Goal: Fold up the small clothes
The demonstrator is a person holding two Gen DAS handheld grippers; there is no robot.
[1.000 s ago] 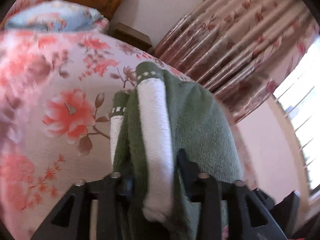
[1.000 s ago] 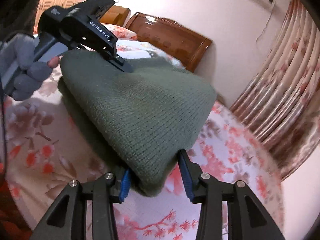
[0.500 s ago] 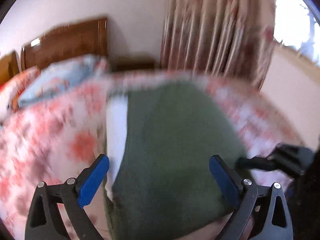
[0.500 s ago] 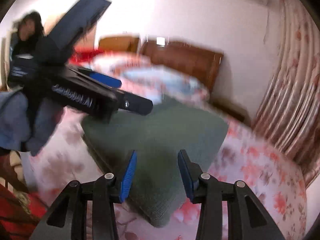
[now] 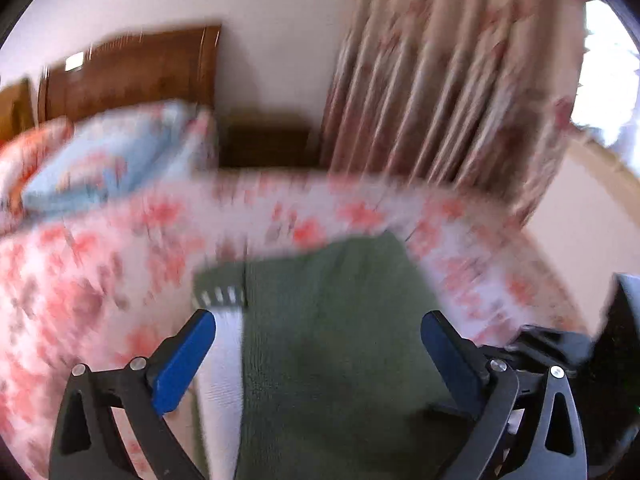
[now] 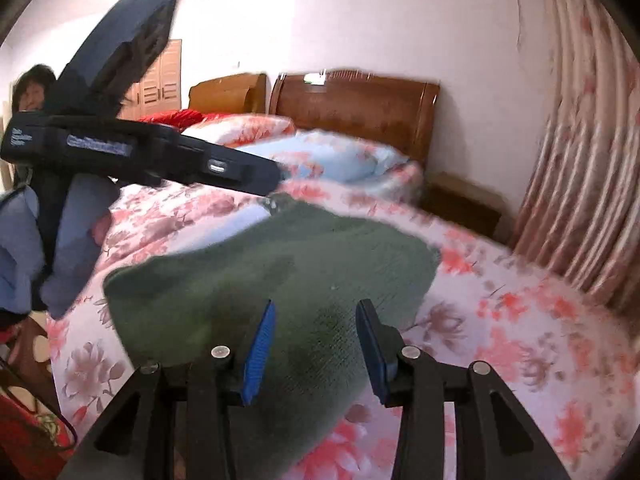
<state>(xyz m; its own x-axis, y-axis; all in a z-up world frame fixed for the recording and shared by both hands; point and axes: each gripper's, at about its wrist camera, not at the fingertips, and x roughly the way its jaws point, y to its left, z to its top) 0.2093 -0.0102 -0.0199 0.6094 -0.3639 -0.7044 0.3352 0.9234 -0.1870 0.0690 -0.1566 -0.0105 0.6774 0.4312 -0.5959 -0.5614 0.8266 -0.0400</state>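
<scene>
While both views are motion-blurred, you can still read the layout: the green knit garment (image 6: 280, 280) lies folded flat on the bed (image 6: 520, 320), on the floral bedspread, with a white band (image 5: 222, 380) and a dashed green trim along its left edge in the left wrist view.

Your left tool (image 5: 318, 356) has its jaws spread wide, blue pads well apart, straddling the garment from above; neither pad presses on the cloth. In the right wrist view that same tool's black body sticks out over the far left edge of the garment, with your gloved left hand (image 6: 68, 240) wrapped round its handle.

Your right tool (image 6: 314, 346) has its jaws partly apart, narrower than the left's. The garment's near edge shows between and behind the blue pads, but the pads do not pinch it; nothing is gripped.

Behind the garment sit a light blue floral pillow (image 6: 332, 156), the wooden headboard (image 6: 360, 104), a low wooden nightstand (image 6: 460, 200) and a floral curtain (image 6: 580, 160) at right. Another person is at the far left edge of the right wrist view.
</scene>
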